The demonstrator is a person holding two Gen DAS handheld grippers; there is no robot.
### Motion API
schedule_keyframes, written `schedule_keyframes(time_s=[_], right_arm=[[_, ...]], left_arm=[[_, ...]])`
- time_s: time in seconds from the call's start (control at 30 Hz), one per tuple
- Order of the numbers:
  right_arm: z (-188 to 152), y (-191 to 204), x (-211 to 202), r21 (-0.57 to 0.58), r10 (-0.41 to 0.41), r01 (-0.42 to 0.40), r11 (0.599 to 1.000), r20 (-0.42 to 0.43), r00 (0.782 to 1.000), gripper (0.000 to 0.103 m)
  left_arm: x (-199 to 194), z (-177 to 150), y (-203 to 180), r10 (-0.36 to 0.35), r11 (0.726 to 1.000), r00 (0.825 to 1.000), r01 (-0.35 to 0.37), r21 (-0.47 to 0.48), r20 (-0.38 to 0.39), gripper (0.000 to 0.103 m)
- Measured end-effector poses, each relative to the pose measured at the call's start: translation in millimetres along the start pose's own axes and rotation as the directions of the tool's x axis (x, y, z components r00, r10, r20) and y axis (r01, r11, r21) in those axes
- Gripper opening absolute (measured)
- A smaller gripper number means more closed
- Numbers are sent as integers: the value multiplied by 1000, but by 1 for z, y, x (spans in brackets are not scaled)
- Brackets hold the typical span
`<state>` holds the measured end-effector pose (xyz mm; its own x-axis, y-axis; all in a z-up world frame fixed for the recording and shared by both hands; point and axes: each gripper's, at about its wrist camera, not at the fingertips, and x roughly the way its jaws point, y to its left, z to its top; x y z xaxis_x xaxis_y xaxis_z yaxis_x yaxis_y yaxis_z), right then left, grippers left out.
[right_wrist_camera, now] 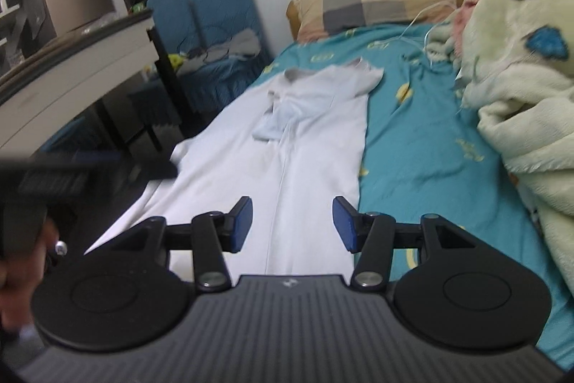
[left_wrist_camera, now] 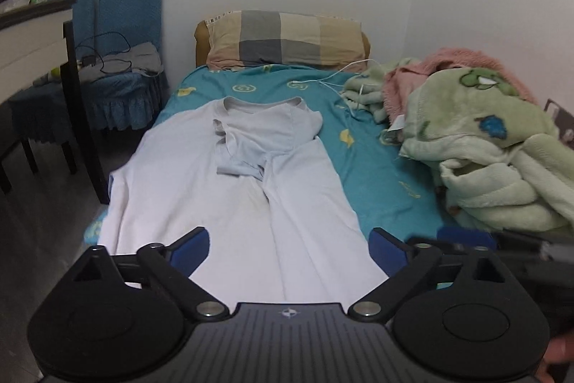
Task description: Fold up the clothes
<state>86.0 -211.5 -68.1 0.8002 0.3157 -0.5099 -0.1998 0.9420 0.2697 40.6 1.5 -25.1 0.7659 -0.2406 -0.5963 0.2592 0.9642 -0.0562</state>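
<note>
Left wrist view showed both sides of pale T-shirt [left_wrist_camera: 201, 174] folded inward, left gripper [left_wrist_camera: 290, 252] and right gripper [right_wrist_camera: 292, 225] spread empty; probably pinch hem corners evenly.

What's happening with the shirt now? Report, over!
Left gripper open, right gripper open, both empty above the near hem. White shirt flat on the bed, one side and sleeve folded in. Green blanket heaped beside it, not touching.

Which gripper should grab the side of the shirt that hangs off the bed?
Probably the left gripper. The shirt spills off the bed on the chair side, by its left finger. The right gripper, also open, sits toward the blanket side.
</note>
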Motion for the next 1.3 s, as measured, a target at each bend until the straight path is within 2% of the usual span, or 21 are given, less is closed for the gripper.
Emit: schedule_keyframes(time_s=[0.07, 0.2, 0.4, 0.47, 0.6, 0.77, 0.93, 1.03, 1.13, 1.3], right_arm=[[-1, 2, -1, -9, -21, 21, 1000, 13, 1000, 58], [-1, 6, -4, -27, -39, 40, 999, 29, 999, 82], [13, 16, -7, -50, -47, 49, 998, 28, 999, 82], [31, 19, -5, -52, -29, 31, 998, 28, 999, 82], [85, 43, 26, -163, -39, 36, 986, -18, 999, 82], [148, 104, 110, -339, -5, -44, 940, -141, 990, 81], [163, 181, 222, -490, 22, -148, 859, -255, 967, 75], [151, 222, 295, -536, 45, -226, 813, -330, 943, 71], [128, 257, 365, -581, 48, -287, 762, -391, 919, 70], [83, 301, 448, -686, -19, -351, 637, -469, 883, 68]], left_arm=[[-3, -8, 0, -1, 1000, 1000, 1, 11, -4, 102], [-6, -18, 0, 0, 1000, 1000, 0, 29, -3, 103], [-7, -16, 13, 5, 1000, 1000, -5, -3, 7, 103], [-7, -15, 20, 7, 1000, 1000, -7, -30, 4, 103], [-2, -12, 30, 9, 999, 1000, -10, -54, -13, 103], [5, -11, 51, 16, 993, 999, -21, -115, -43, 103], [9, -6, 95, 49, 980, 999, -52, -193, -22, 103], [19, -9, 125, 99, 967, 994, -107, -230, -47, 103], [31, -14, 153, 118, 951, 990, -136, -279, -79, 103], [56, -23, 185, 123, 922, 981, -168, -349, -148, 102]])
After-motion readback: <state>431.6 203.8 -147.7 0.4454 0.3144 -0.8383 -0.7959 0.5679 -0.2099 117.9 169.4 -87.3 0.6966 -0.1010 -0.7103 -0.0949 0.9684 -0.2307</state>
